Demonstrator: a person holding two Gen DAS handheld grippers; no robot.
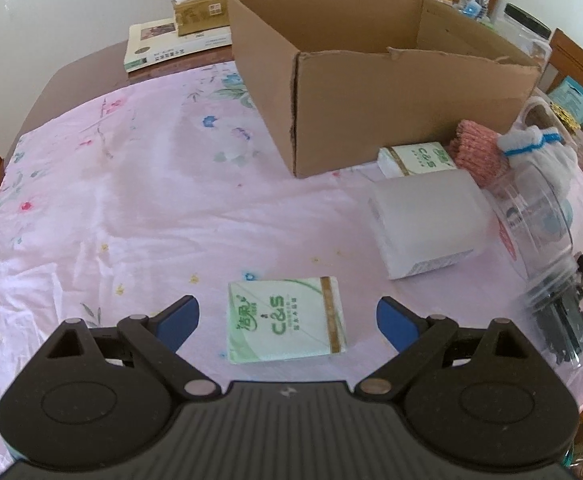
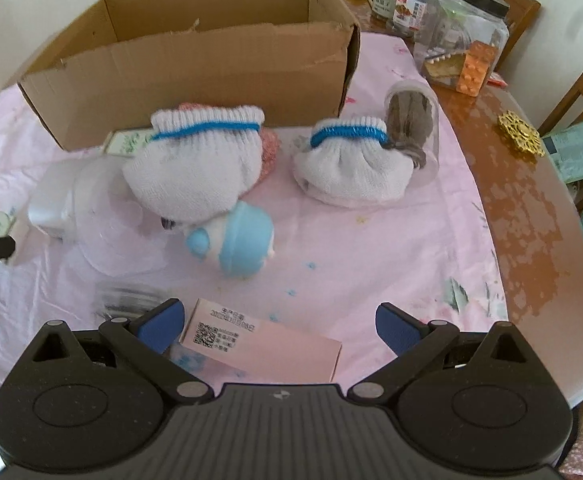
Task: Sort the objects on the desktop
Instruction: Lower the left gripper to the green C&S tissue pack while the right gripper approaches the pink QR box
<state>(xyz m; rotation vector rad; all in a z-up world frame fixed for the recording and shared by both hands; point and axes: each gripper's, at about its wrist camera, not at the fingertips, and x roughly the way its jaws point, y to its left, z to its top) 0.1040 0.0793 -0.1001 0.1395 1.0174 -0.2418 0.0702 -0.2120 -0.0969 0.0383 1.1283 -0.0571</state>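
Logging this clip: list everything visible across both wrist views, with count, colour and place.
cardboard box: 1, brown, open, far side of cloth
tissue packs: 2, green-white, one before left gripper, one by box
white packet: 1, mid-right
knit gloves: 2, white with blue bands, in front of box, second
pink knit item: 1, by box
blue toy: 1, light blue, centre
pink box: 1, before right gripper
clear jars: 2, lying down, second
tablecloth: 1, pink floral
left gripper: open
right gripper: open
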